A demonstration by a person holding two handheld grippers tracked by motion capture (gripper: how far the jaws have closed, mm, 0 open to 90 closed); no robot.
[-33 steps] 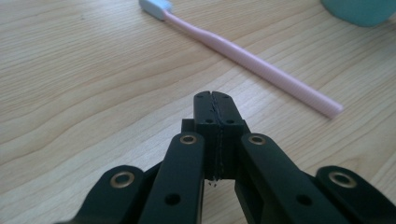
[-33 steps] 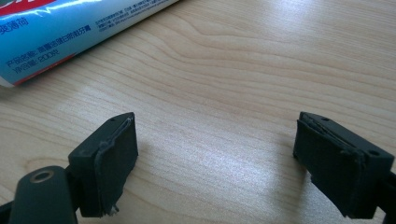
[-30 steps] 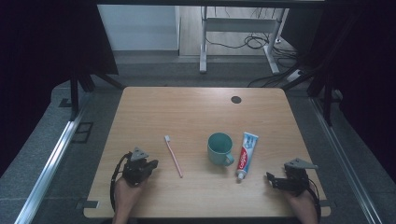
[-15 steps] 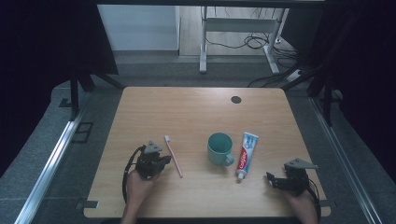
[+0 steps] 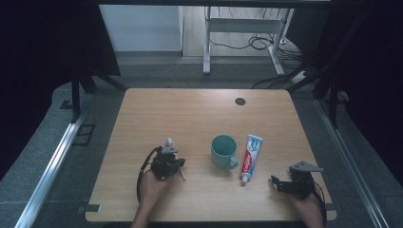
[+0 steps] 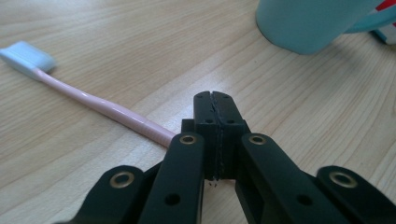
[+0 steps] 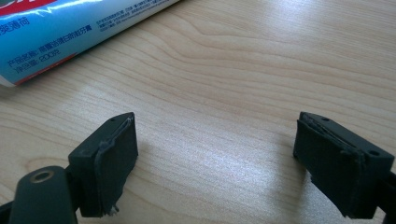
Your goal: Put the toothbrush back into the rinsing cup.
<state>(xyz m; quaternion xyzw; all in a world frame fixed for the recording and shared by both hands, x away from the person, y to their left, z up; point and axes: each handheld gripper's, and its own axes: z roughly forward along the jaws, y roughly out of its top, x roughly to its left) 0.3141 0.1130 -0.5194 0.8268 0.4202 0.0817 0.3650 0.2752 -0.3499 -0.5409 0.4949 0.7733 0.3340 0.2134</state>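
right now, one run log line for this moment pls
left gripper: shut, empty, over toothbrush handle | right gripper: open, empty, near toothpaste | mug: upright, untouched

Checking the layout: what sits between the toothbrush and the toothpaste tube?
The teal mug stands between the toothbrush and the toothpaste tube, clear in the high view.

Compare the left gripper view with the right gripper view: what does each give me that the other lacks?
Left gripper view alone: the pink toothbrush lying flat, its handle running under the left claw, whose jaws are shut with nothing between them, and the teal mug ahead. Right gripper view alone: the toothpaste tube lying beyond the right claw, whose jaws stand open and empty. Both share the wooden table.
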